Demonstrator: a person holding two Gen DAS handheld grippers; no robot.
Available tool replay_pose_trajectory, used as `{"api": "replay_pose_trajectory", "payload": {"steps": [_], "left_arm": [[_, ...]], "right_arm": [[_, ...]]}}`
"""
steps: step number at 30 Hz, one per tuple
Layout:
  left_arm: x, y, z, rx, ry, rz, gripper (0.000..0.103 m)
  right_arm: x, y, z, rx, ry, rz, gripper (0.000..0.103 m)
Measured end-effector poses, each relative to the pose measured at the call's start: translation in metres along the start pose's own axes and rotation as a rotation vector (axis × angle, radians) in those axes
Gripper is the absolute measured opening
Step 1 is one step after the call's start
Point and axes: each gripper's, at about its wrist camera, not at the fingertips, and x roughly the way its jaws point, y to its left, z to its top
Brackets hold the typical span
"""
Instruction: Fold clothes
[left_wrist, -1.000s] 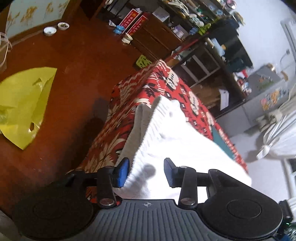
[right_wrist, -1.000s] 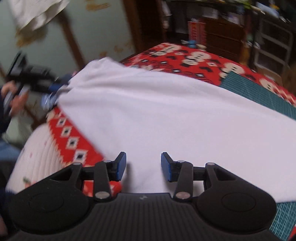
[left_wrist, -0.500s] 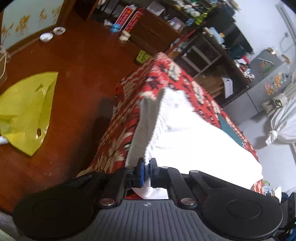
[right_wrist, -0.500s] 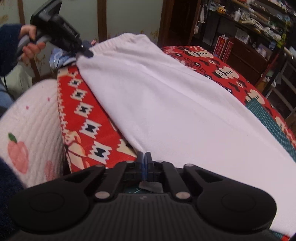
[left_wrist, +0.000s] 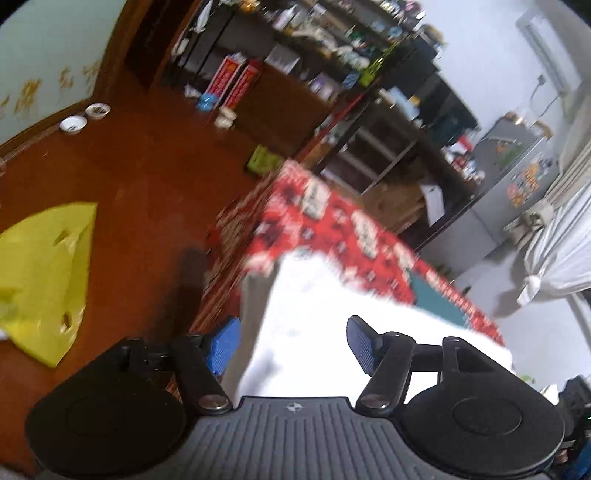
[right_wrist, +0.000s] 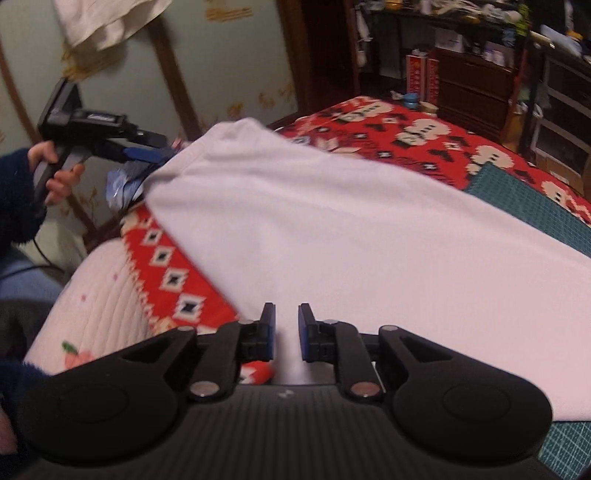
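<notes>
A white garment (right_wrist: 332, 229) lies spread over the table's red patterned cover (right_wrist: 406, 129). In the right wrist view my right gripper (right_wrist: 287, 332) sits at its near edge. Its jaws are opening, a narrow gap shows between the blue pads, and the cloth lies in that gap unpinched. A hand holds my left gripper (right_wrist: 155, 155) at the garment's far left corner. In the blurred left wrist view the left gripper (left_wrist: 291, 343) has its jaws opening wide above the white garment (left_wrist: 332, 314), and the pads are off the fabric.
A green cutting mat (right_wrist: 524, 199) shows from under the garment on the right. A quilted pink-and-white cushion (right_wrist: 92, 306) sits at the table's near left. On the wooden floor lie a yellow plastic bag (left_wrist: 40, 277) and two small bowls (left_wrist: 85, 118). Crowded shelves (left_wrist: 332, 55) stand behind.
Half a second ago both grippers were shut on the garment's edge. Both have now let go, the left opening wide and lifting, the right opening a little.
</notes>
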Motion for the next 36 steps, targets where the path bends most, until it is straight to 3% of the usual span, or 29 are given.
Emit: {"api": "replay_pose_trajectory", "payload": {"steps": [3,6,8,11,16,22,24,26,27,30,32,36], "left_arm": [[0.034,-0.002,0.027,-0.037,0.032,-0.003,0.066],[0.073,0.002,0.042,-0.093,0.115,0.028,0.057],[0.089,0.006,0.045,-0.129,0.156,0.045,0.032],[0.092,0.005,0.044,-0.140,0.120,0.062,0.016],[0.087,0.006,0.032,-0.110,0.024,0.148,0.014],[0.085,0.024,0.034,-0.247,-0.035,0.081,0.017],[0.076,0.032,0.036,-0.320,-0.093,0.040,0.014],[0.065,0.037,0.039,-0.357,-0.169,0.052,0.024],[0.060,0.039,0.042,-0.365,-0.198,0.067,0.025],[0.049,0.032,0.049,-0.312,-0.193,0.082,0.024],[0.045,0.011,0.050,-0.206,-0.170,0.074,0.019],[0.062,-0.047,0.036,0.016,-0.069,0.052,0.019]], "right_arm": [[0.003,-0.024,0.013,0.072,-0.020,-0.017,0.017],[0.007,-0.037,0.023,0.122,-0.054,-0.014,0.017],[0.012,-0.041,0.027,0.140,-0.067,-0.016,0.017],[0.019,-0.043,0.028,0.159,-0.073,-0.004,0.017],[0.042,-0.049,0.022,0.194,-0.052,-0.002,0.017],[0.061,-0.062,0.007,0.267,-0.037,-0.007,0.014],[0.061,-0.063,0.005,0.273,-0.041,-0.003,0.012],[0.061,-0.062,0.003,0.277,-0.047,-0.002,0.012],[0.061,-0.062,0.002,0.277,-0.049,-0.003,0.012],[0.060,-0.061,0.001,0.281,-0.056,-0.003,0.012],[0.057,-0.063,0.001,0.290,-0.057,-0.003,0.012],[0.050,-0.063,0.011,0.303,-0.093,-0.019,0.015]]}}
